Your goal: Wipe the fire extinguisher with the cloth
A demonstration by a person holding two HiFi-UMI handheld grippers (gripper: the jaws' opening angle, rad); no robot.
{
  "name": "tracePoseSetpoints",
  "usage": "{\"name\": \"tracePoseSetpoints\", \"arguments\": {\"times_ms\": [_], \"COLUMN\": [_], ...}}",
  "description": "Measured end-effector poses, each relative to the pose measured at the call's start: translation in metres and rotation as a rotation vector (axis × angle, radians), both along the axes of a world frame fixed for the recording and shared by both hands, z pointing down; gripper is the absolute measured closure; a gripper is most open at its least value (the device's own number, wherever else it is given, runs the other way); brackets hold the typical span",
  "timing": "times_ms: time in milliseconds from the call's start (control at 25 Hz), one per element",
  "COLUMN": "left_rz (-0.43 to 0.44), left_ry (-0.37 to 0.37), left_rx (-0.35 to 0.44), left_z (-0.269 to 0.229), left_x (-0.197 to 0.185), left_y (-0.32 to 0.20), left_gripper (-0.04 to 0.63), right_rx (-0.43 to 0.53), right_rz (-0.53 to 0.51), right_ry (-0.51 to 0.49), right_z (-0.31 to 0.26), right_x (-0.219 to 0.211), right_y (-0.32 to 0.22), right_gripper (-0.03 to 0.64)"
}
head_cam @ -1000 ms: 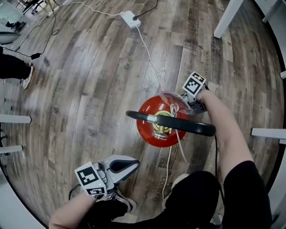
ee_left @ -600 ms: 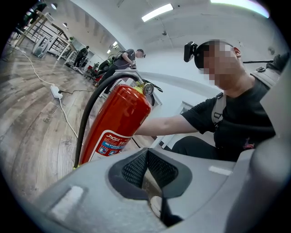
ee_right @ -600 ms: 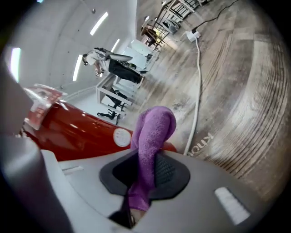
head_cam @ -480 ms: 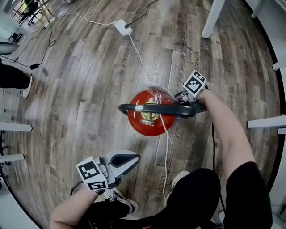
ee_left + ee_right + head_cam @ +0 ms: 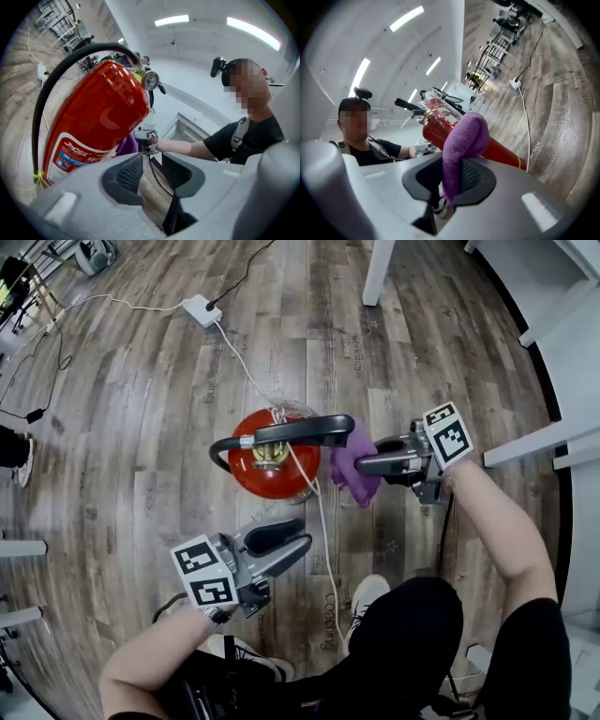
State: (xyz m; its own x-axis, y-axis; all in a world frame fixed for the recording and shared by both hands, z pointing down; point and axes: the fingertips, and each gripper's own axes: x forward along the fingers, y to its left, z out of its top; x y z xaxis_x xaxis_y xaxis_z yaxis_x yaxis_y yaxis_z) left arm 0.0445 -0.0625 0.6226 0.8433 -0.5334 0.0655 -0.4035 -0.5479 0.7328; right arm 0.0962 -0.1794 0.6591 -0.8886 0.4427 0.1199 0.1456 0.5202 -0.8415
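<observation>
Your right fingers (image 5: 480, 185) are clamped on a purple cloth (image 5: 464, 140), which bunches up out of them in a rounded fold. Your left fingers (image 5: 129, 176) stand partly apart and have just been opening; only floor shows between them, so the left gripper (image 5: 298, 536) holds nothing.

You have a red fire extinguisher (image 5: 267, 474) standing on the wooden floor (image 5: 141, 427). A black hose (image 5: 40, 108) arcs from its top down its side, a round pressure gauge (image 5: 150, 80) sits at the neck, and a white label (image 5: 70, 154) sits low on the body.

From the head view, the cloth in your right gripper (image 5: 373, 456) sits at 3 o'clock of the extinguisher, right beside the body; you cannot tell whether it touches. Your left gripper is at 6 o'clock of it, near but apart, pointing towards it.
</observation>
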Motion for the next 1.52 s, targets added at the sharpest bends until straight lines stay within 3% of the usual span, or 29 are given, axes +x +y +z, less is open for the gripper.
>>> {"name": "tracePoseSetpoints", "arguments": {"times_ms": [160,280,360,520,680,760,920,1040,1200,1520], "left_rz": [0.005,-0.03,-0.052,-0.036,-0.067,-0.103,-0.094,-0.055,-0.021,0.02], "left_ry": [0.122,0.203,0.217,0.249,0.276,0.342,0.419,0.451,0.467,0.4], "left_rx": [-0.025,-0.005,0.001,-0.058,-0.036,-0.029,0.038,0.043,0.055,0.136], "left_z": [-0.015,-0.033,-0.038,-0.032,-0.041,-0.052,-0.076,-0.082,-0.088,-0.117], "left_x": [0.012,0.009,0.006,0.007,0.004,-0.004,-0.013,-0.014,-0.021,-0.057], "left_y": [0.001,-0.002,-0.003,0.007,0.005,-0.003,-0.012,-0.013,-0.011,-0.02], "left_gripper": [0.436,0.401,0.369,0.297,0.261,0.218,0.222,0.251,0.49,0.515], "right_rx": [-0.004,0.036,0.059,0.047,0.047,0.06,0.14,0.194,0.196,0.199], "right_rz": [0.112,0.088,0.045,-0.026,-0.009,0.007,-0.002,0.01,0.035,0.135], "right_ry": [-0.066,-0.08,-0.077,0.043,-0.014,-0.037,-0.031,-0.023,-0.018,-0.057], "right_z": [-0.048,-0.081,-0.094,-0.077,-0.094,-0.104,-0.111,-0.113,-0.115,-0.138], "right_x": [0.021,0.015,0.008,0.0,-0.025,-0.036,-0.052,-0.063,-0.069,-0.074], "right_y": [0.047,0.082,0.099,0.12,0.124,0.123,0.128,0.128,0.124,0.116], "right_gripper": [0.554,0.554,0.554,0.552,0.552,0.552,0.552,0.552,0.548,0.5]}}
